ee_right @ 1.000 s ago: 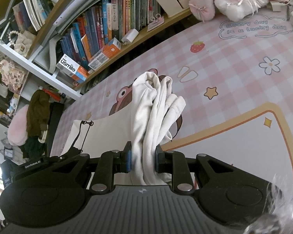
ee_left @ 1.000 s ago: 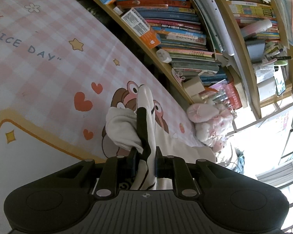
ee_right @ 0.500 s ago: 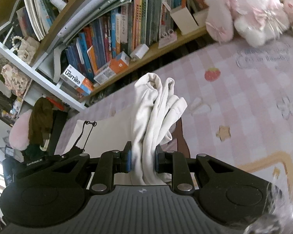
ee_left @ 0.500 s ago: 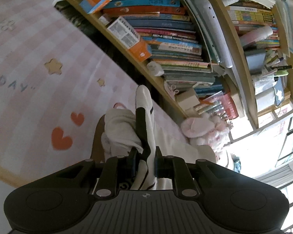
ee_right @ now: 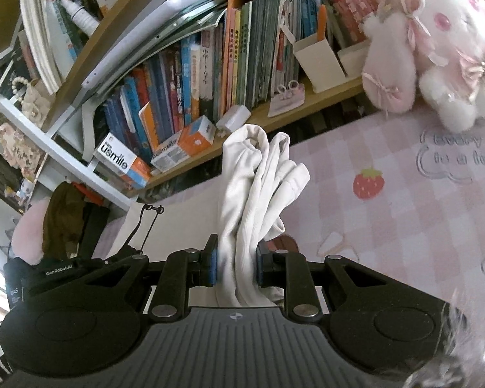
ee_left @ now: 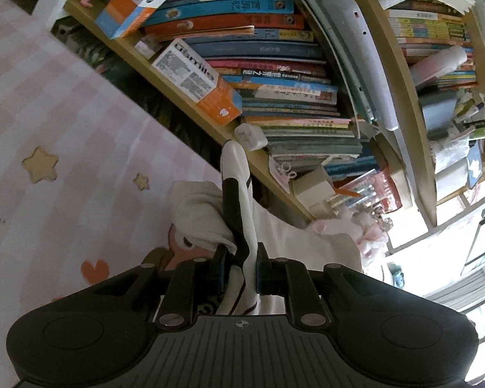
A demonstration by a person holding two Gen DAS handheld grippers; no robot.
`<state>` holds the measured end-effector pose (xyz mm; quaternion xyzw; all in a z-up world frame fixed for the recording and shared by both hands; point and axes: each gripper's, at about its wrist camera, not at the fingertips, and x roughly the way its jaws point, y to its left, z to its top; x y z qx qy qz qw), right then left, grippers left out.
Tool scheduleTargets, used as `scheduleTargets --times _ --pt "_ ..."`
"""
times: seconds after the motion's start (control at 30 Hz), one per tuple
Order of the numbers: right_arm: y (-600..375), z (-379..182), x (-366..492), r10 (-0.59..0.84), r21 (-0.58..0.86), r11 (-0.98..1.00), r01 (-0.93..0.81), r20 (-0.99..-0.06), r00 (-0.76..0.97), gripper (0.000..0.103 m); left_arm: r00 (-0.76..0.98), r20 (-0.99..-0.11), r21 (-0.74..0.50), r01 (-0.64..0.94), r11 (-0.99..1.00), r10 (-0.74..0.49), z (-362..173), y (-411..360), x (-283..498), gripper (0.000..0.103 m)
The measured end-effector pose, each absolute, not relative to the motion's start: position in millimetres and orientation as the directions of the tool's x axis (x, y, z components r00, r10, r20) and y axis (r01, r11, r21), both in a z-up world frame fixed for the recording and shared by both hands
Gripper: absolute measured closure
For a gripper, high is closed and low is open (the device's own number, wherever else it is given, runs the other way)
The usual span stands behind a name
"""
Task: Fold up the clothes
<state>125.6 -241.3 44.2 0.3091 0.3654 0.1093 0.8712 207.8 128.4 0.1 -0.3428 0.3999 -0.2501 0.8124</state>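
Observation:
A cream-white garment (ee_right: 258, 190) with black trim (ee_left: 239, 213) is pinched at two places. My left gripper (ee_left: 241, 266) is shut on a bunched edge of it that carries a black stripe and stands up between the jaws. In the right wrist view, the right gripper (ee_right: 236, 266) is shut on a thick gather of the same white cloth, which rises in folds above the pads. The rest of the garment (ee_right: 177, 213) trails flat over the pink checked tablecloth (ee_right: 404, 226) towards the left gripper's body (ee_right: 64, 274), seen low on the left.
A wooden bookshelf (ee_left: 274, 80) packed with books and orange boxes (ee_right: 184, 145) runs along the table's far edge, close ahead of both grippers. A pink and white plush toy (ee_right: 436, 48) sits at the table's back right. A dark garment (ee_right: 64, 220) hangs beyond the table's left end.
Both grippers have carried the garment across the table towards the bookshelf, which now looms much larger. The tablecloth's prints have slid back under the grippers. The grips are unchanged.

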Motion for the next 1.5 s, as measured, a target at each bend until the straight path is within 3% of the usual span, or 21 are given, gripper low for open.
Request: scheduleTargets --times 1.13,1.5 --pt "-267 -1 200 0.417 0.675 0.737 0.039 -0.499 0.76 0.083 0.585 -0.451 -0.739 0.18 0.65 -0.674 -13 104 288 0.089" --pt "-268 -45 211 0.418 0.71 0.691 0.135 -0.545 0.727 0.083 0.582 -0.467 -0.756 0.127 0.642 -0.666 -35 112 295 0.089"
